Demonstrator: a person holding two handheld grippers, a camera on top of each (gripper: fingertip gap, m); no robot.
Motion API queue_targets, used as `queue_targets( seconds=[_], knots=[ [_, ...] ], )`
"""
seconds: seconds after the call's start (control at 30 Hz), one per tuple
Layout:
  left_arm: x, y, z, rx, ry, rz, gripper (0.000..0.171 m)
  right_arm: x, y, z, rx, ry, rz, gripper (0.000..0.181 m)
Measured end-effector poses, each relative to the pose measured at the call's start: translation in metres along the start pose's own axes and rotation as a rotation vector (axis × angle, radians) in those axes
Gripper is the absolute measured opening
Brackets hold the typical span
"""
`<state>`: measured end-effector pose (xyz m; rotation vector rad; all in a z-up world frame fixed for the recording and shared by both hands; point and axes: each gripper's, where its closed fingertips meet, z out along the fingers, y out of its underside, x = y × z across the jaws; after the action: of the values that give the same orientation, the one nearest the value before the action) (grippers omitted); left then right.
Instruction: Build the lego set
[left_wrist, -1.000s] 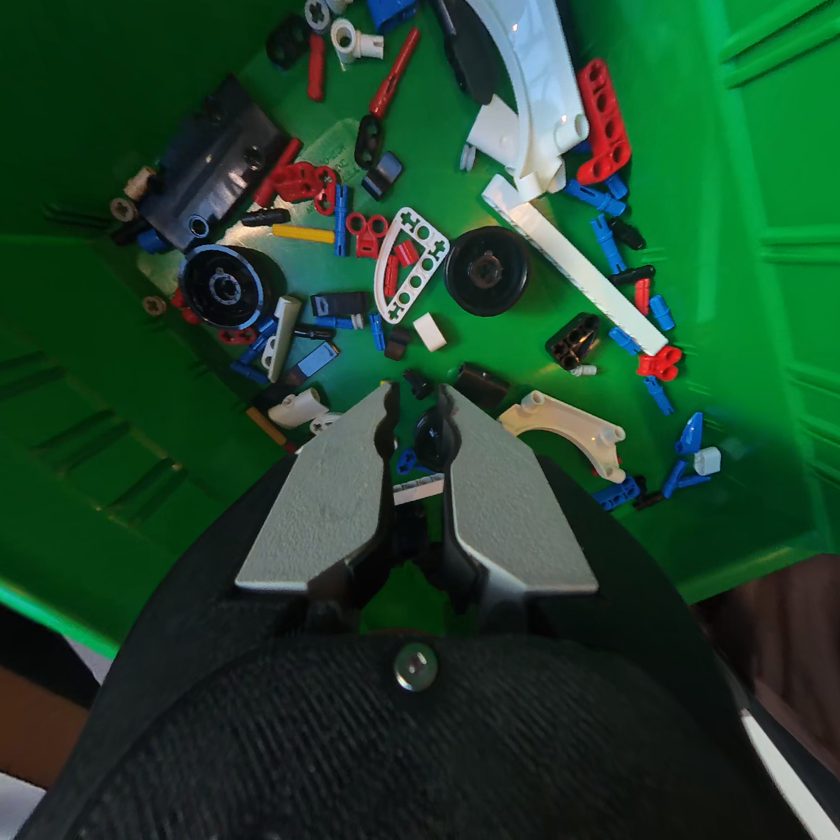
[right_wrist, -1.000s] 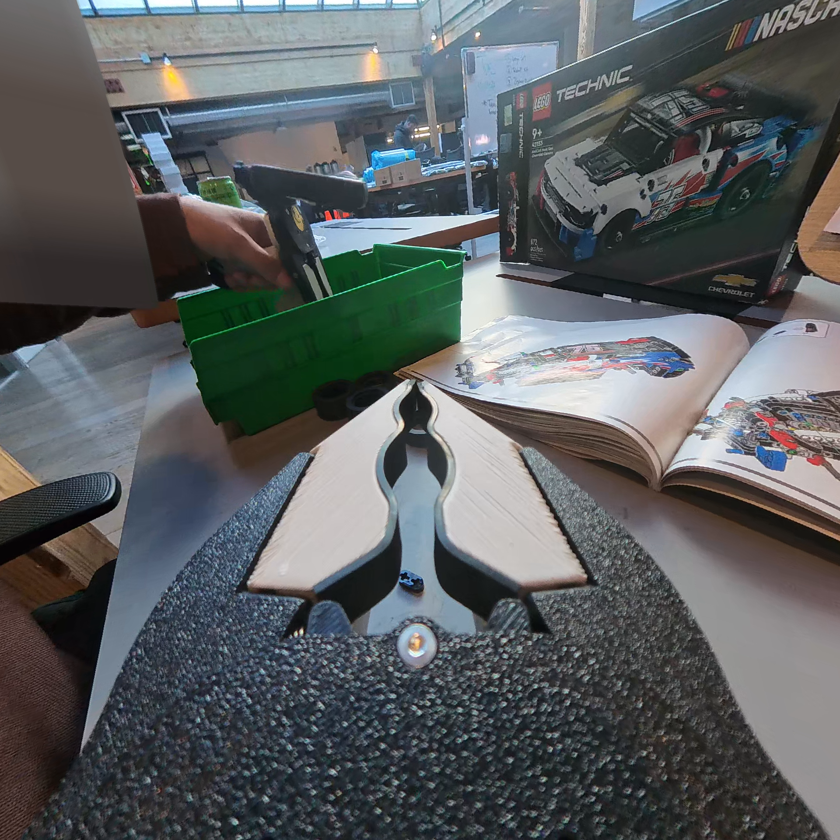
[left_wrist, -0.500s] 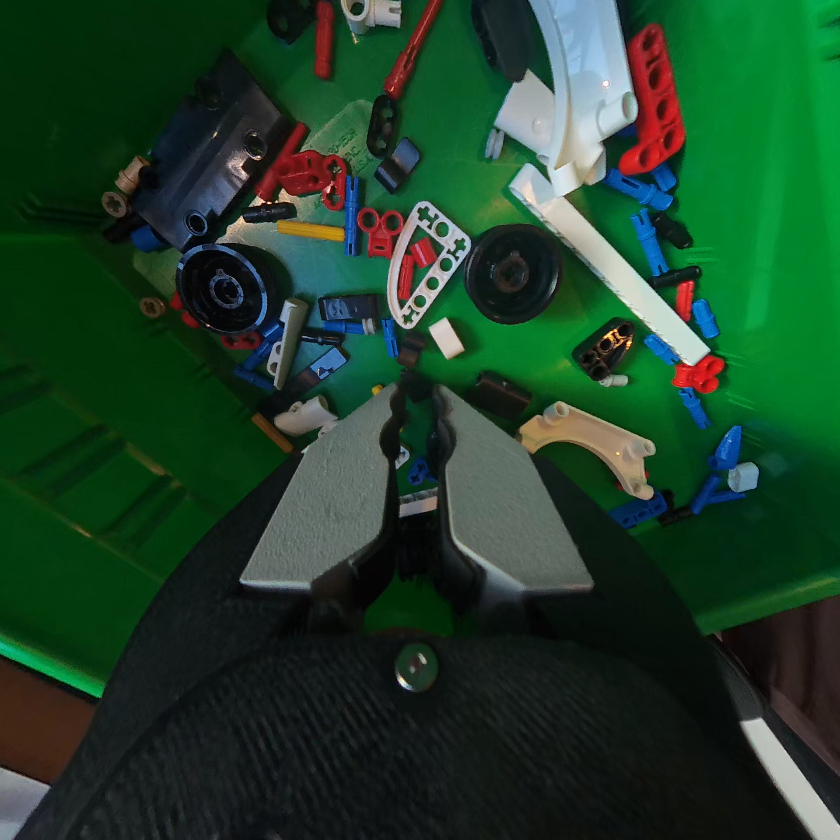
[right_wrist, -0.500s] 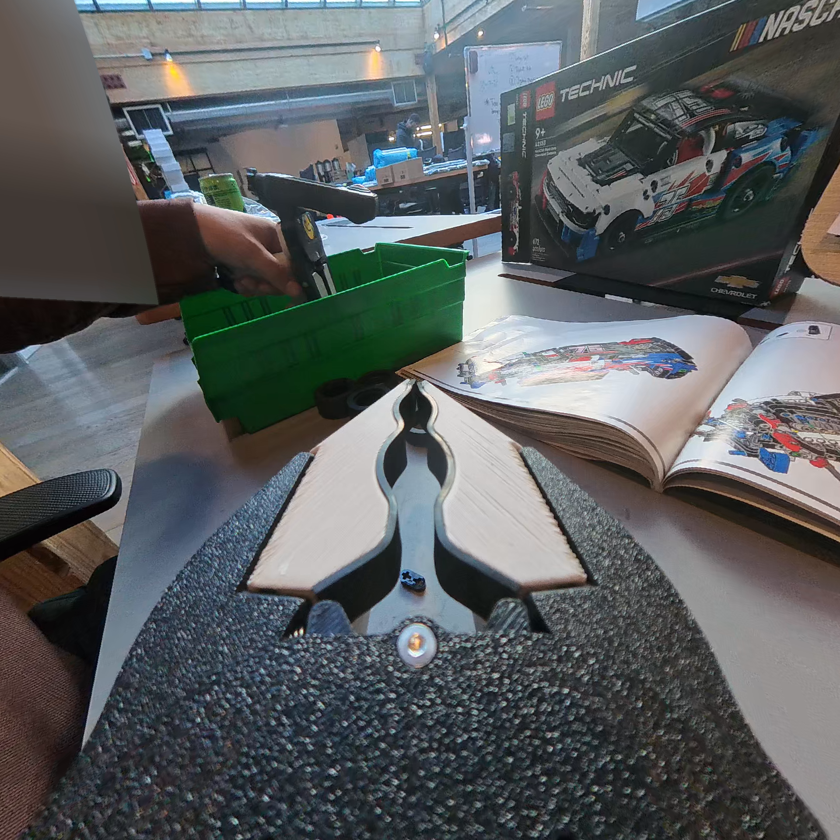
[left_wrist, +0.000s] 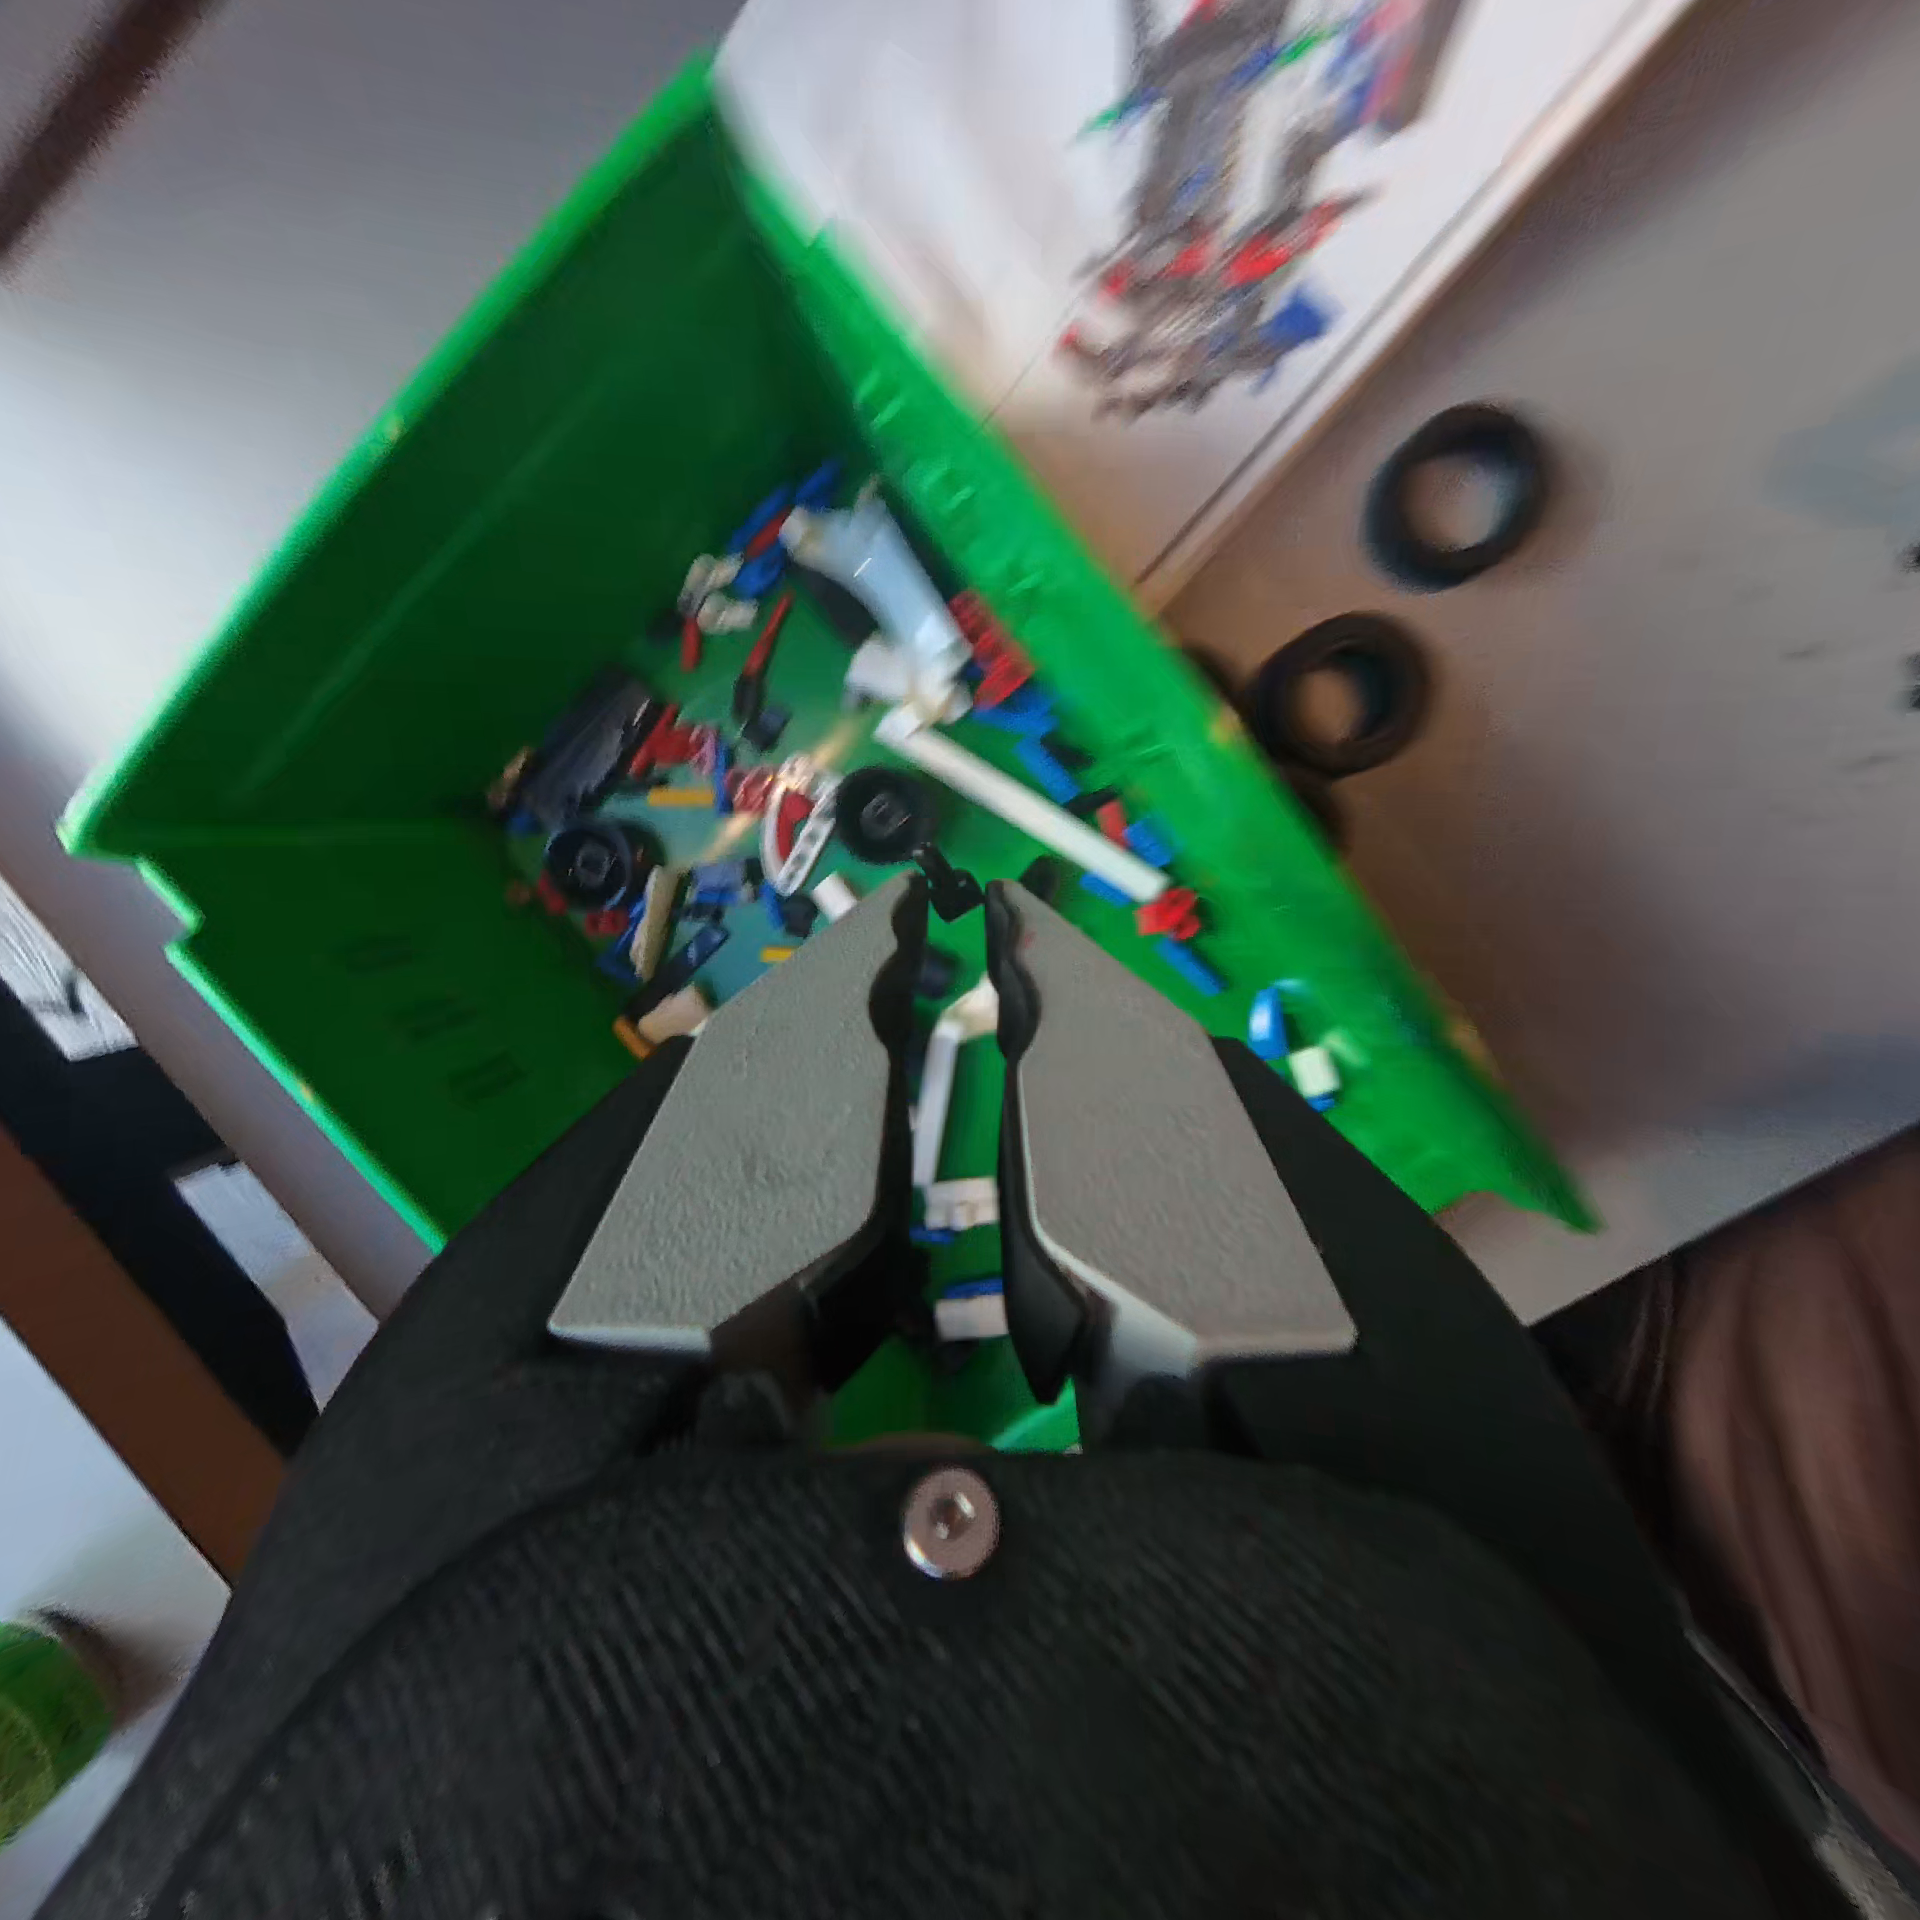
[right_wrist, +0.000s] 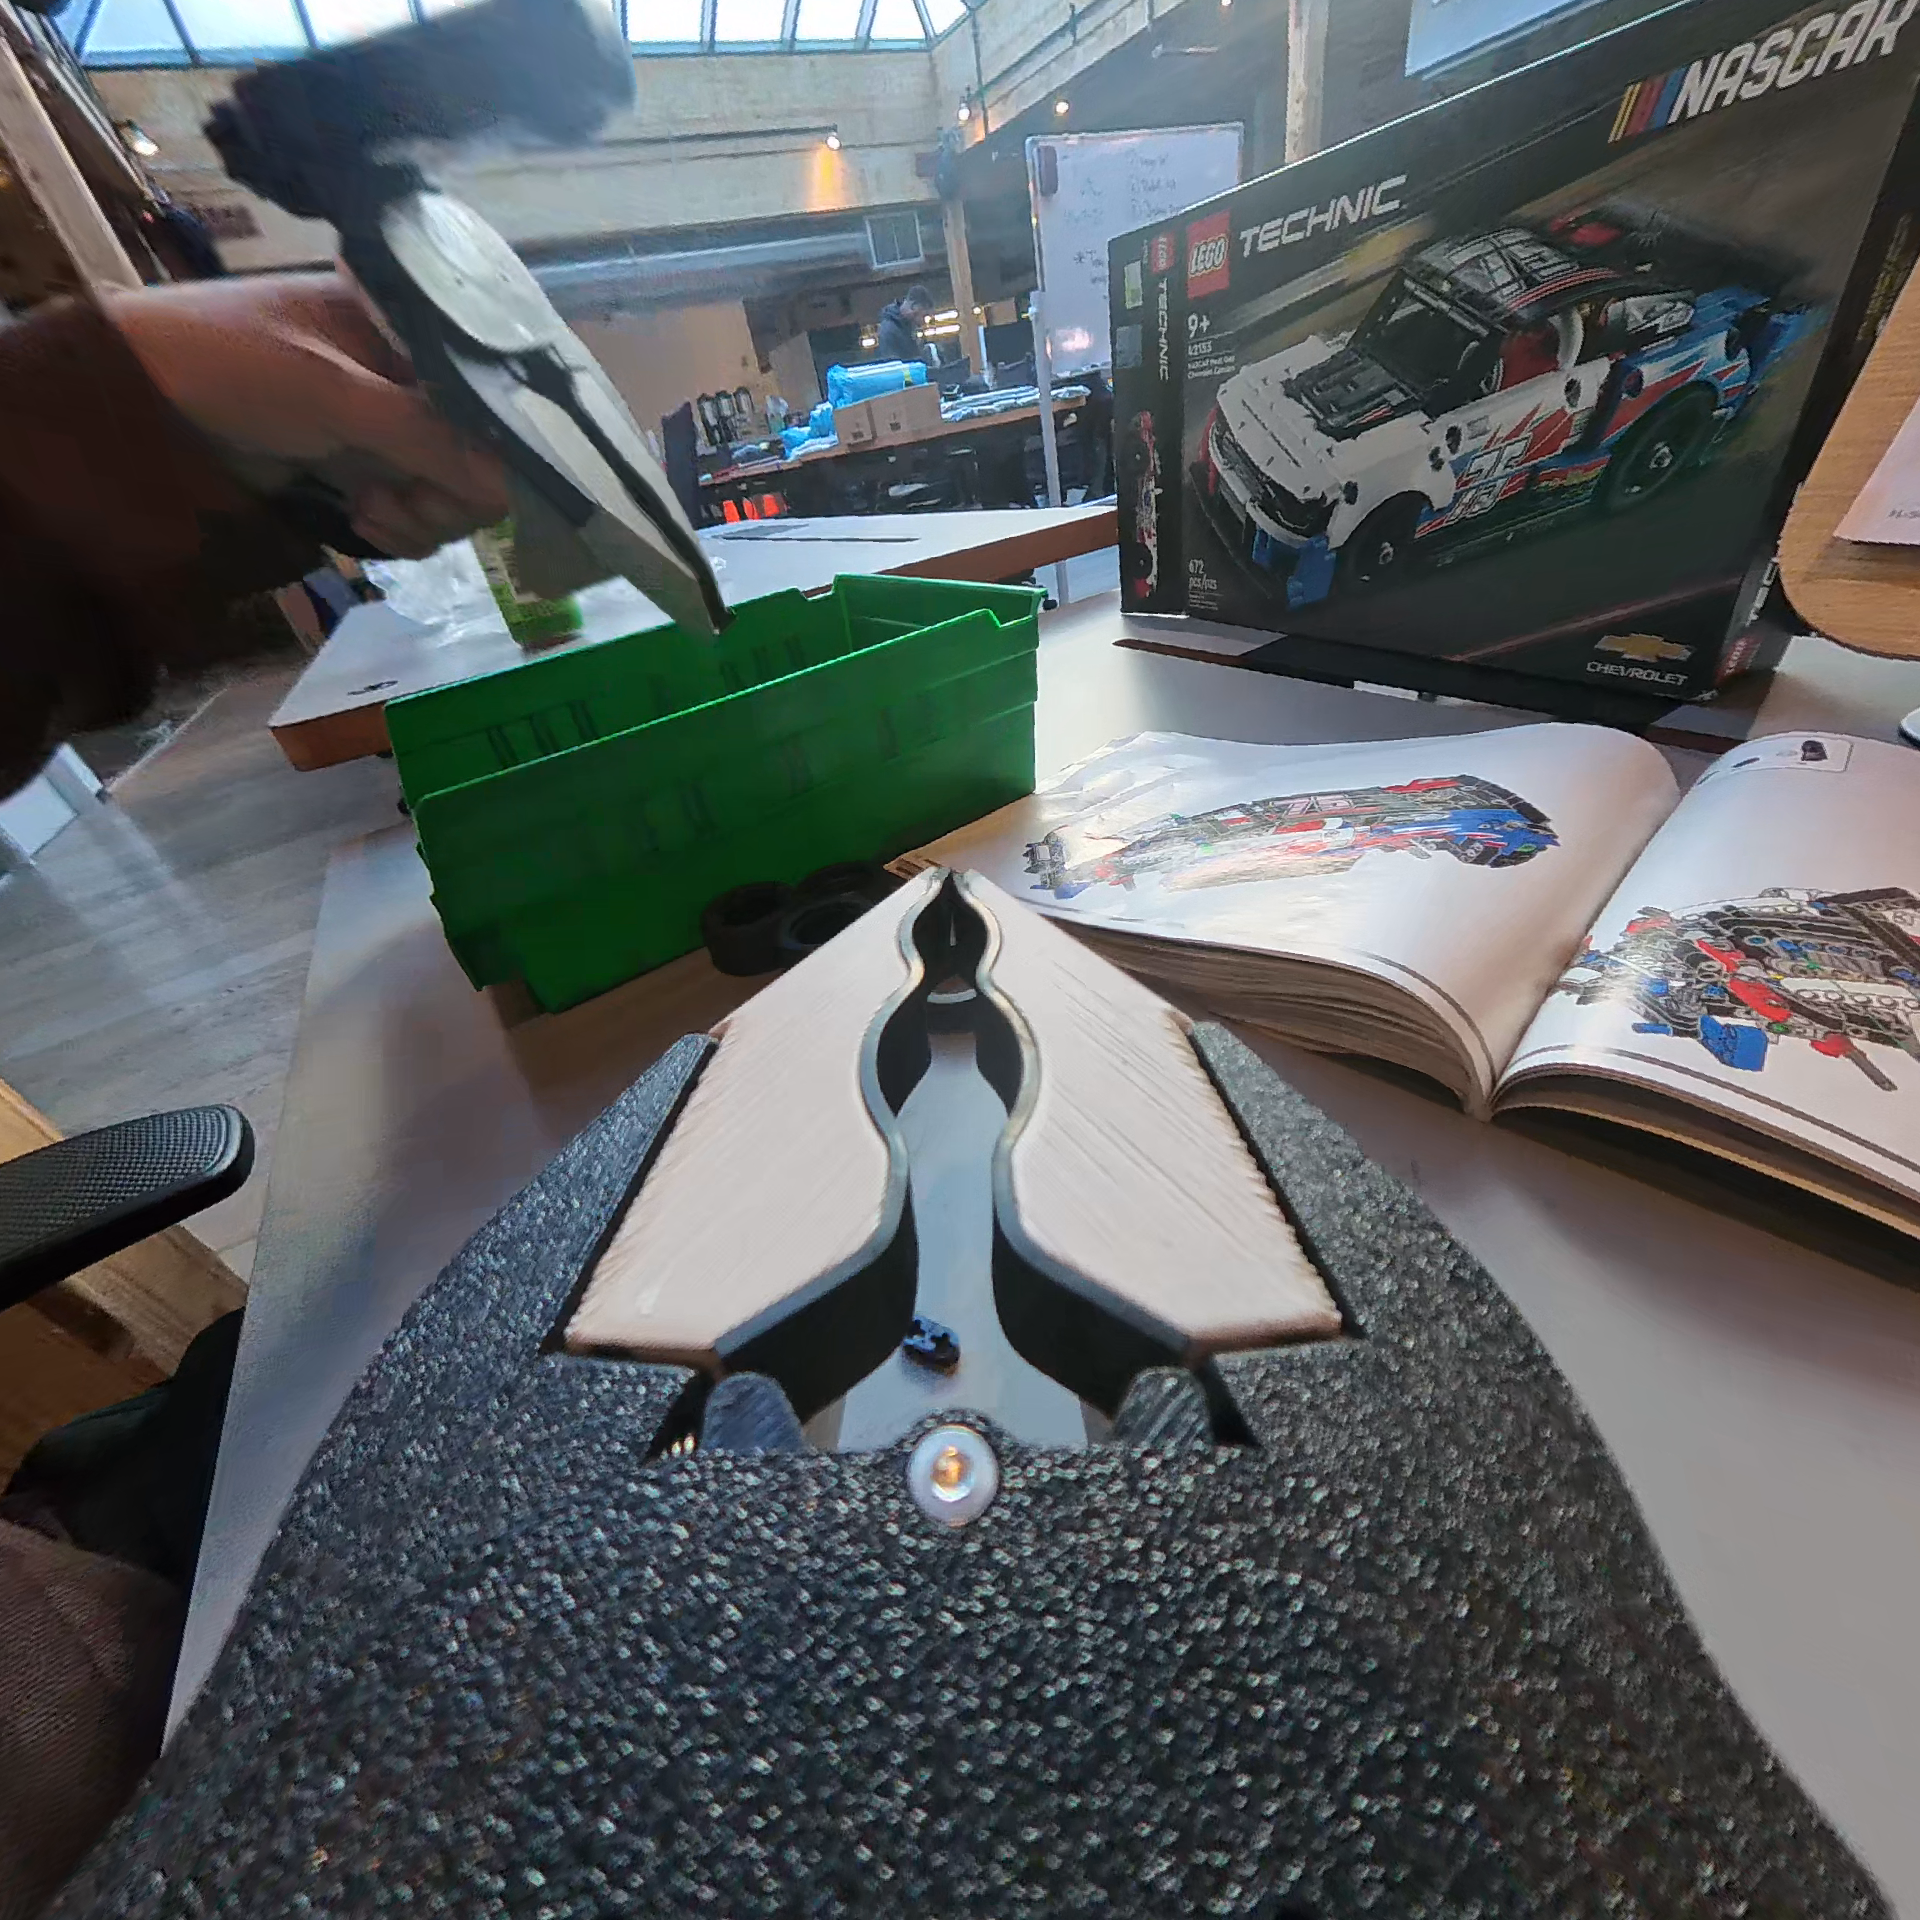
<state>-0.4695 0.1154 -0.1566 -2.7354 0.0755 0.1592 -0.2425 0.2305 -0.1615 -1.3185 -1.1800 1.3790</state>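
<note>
My left gripper (left_wrist: 948, 896) is raised above the green bin (left_wrist: 416, 644), shut on a small black lego piece (left_wrist: 945, 883) that pokes out between its tips. Below it the bin holds many loose parts: a black wheel (left_wrist: 885, 812), a white beam (left_wrist: 1029, 816), and red and blue pins. In the right wrist view the left gripper (right_wrist: 717, 620) hangs tilted over the bin (right_wrist: 727, 790), held by a hand. My right gripper (right_wrist: 948, 883) is shut, low over the grey table. Something dark shows in its gap, but I cannot tell what.
Two black tyres (left_wrist: 1449, 497) lie on the table beside the bin, also seen in the right wrist view (right_wrist: 790, 920). An open instruction book (right_wrist: 1351, 883) lies to the right, with the set's box (right_wrist: 1507, 416) behind it. A chair armrest (right_wrist: 104, 1174) is at the left. Some 25 centimetres of space lies between my two pairs of fingers.
My left gripper closed on the small black piece down in the bin and lifted it up and out, well above the parts. The right gripper has stayed still.
</note>
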Motion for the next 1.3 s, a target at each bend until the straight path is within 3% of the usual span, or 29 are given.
queue_targets(
  seconds=[0.1, 0.23, 0.33, 0.47, 0.53, 0.63, 0.73, 0.9, 1.0, 1.1, 1.3],
  knots=[
    [0.061, -0.032, -0.024, 0.106, 0.033, 0.135, 0.008, 0.001, -0.001, 0.000, 0.006, 0.015, -0.013, 0.000],
    [0.140, -0.050, -0.034, 0.161, 0.087, 0.323, 0.008, 0.002, -0.002, -0.001, 0.011, 0.037, -0.044, 0.000],
    [0.176, -0.051, -0.017, 0.135, 0.105, 0.399, 0.008, 0.002, -0.002, -0.002, 0.011, 0.046, -0.062, 0.000],
    [0.239, -0.029, 0.037, 0.028, 0.331, 0.458, 0.008, 0.000, -0.002, -0.002, 0.006, 0.049, -0.086, 0.000],
    [0.243, -0.016, 0.069, -0.045, 0.308, 0.482, 0.008, -0.001, -0.002, -0.002, 0.003, 0.054, -0.100, 0.000],
    [0.250, -0.006, 0.093, -0.057, 0.322, 0.532, 0.008, -0.001, -0.001, -0.004, -0.002, 0.061, -0.120, 0.000],
    [0.255, -0.008, 0.093, -0.035, 0.379, 0.478, 0.009, -0.002, -0.002, -0.004, -0.001, 0.059, -0.126, 0.000],
    [0.257, -0.005, 0.091, -0.005, 0.435, 0.434, 0.029, -0.003, 0.000, -0.002, -0.008, 0.052, -0.126, 0.000],
    [0.252, -0.016, 0.092, 0.100, 0.412, 0.392, 0.032, -0.003, 0.000, -0.002, -0.009, 0.052, -0.130, 0.000],
    [0.243, -0.037, 0.091, 0.309, 0.286, 0.296, 0.049, -0.003, 0.001, 0.000, -0.016, 0.051, -0.144, 0.000],
    [0.243, -0.043, 0.082, 0.590, 0.230, 0.151, 0.061, -0.004, 0.003, 0.002, -0.034, 0.056, -0.176, 0.000]
  ],
)
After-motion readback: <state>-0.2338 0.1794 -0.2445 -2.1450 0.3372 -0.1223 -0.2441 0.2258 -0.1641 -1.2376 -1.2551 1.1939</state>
